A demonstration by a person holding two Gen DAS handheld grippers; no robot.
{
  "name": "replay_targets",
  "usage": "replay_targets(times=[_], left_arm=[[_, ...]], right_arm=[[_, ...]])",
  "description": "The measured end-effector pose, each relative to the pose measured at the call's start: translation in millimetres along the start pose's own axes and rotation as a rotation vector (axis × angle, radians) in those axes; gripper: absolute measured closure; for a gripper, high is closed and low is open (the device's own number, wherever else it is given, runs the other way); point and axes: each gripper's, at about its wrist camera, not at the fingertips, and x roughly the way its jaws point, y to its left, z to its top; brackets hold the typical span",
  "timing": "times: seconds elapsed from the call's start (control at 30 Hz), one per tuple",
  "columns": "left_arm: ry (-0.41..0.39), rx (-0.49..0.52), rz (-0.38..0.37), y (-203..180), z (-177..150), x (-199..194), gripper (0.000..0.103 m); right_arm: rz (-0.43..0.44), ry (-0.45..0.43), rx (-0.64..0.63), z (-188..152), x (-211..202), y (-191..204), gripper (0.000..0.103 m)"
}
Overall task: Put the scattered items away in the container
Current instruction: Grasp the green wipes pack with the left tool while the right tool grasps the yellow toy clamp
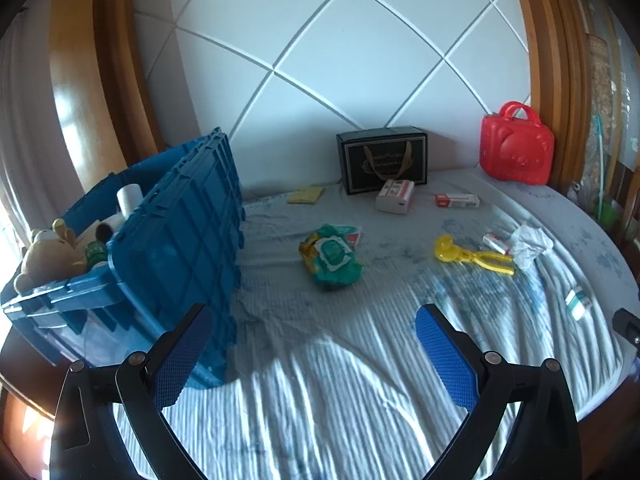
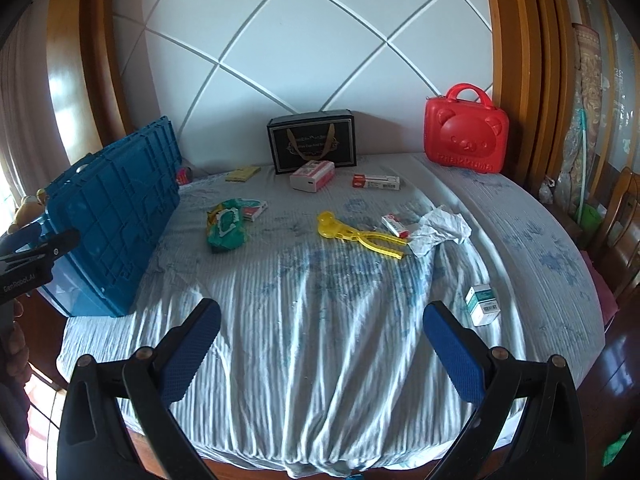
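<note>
Left tool (image 1: 314,344): fingers spread wide, nothing between the blue pads; poised above the striped bed sheet (image 1: 320,400), just beside the blue crate (image 1: 176,240). Crate contents, left wrist view: plush bear (image 1: 46,258), white rolls, a green bottle; one lid flap stands upright on the bed side. Loose on the bed: green wipes pack (image 1: 332,258), yellow plastic tongs (image 1: 472,256), crumpled tissue (image 1: 530,244), white-and-red box (image 1: 394,196), long red-and-white carton (image 1: 458,201), yellow pad (image 1: 306,195). Right tool (image 2: 322,338): likewise fully open and unladen, held over the near edge of the bed. Right wrist view adds a small teal-and-white box (image 2: 483,304), near the right finger and apart from the other items; a black gift bag (image 2: 314,146) and red bear case (image 2: 466,134) stand at the headboard. Step in hand, as judged: between pickups, several items outstanding. Next move calls for reaching to one item, probably the wipes pack for the left tool or the teal box for the right, closing on it, then lifting it clear of the upright flap into the crate.
</note>
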Motion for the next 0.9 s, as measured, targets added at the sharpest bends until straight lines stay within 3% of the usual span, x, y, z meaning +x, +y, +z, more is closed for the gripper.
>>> replay_targets(times=[0.23,0.53,0.6,0.67,0.73,0.83,0.9], left_arm=[[0.026,-0.004,0.044,-28,11,56,0.001],[0.110,0.010,0.087,-11,16,125,0.001],[0.126,0.020,0.084,-5,20,142,0.001],[0.124,0.037,0.093,0,25,157,0.001],[0.127,0.040,0.102,6,29,171,0.001],[0.152,0.027,0.104,17,35,194,0.001],[0.176,0.020,0.102,19,39,214,0.001]], right_arm=[[0.005,0.024,-0.011,23,51,-60,0.000],[0.018,0.096,-0.093,45,121,-45,0.000],[0.007,0.056,-0.096,54,120,-35,0.000],[0.004,-0.041,-0.115,67,109,-24,0.000],[0.023,-0.062,-0.121,80,114,-17,0.000],[0.054,0.155,-0.056,85,168,-22,0.000],[0.062,0.165,0.004,83,183,-32,0.000]])
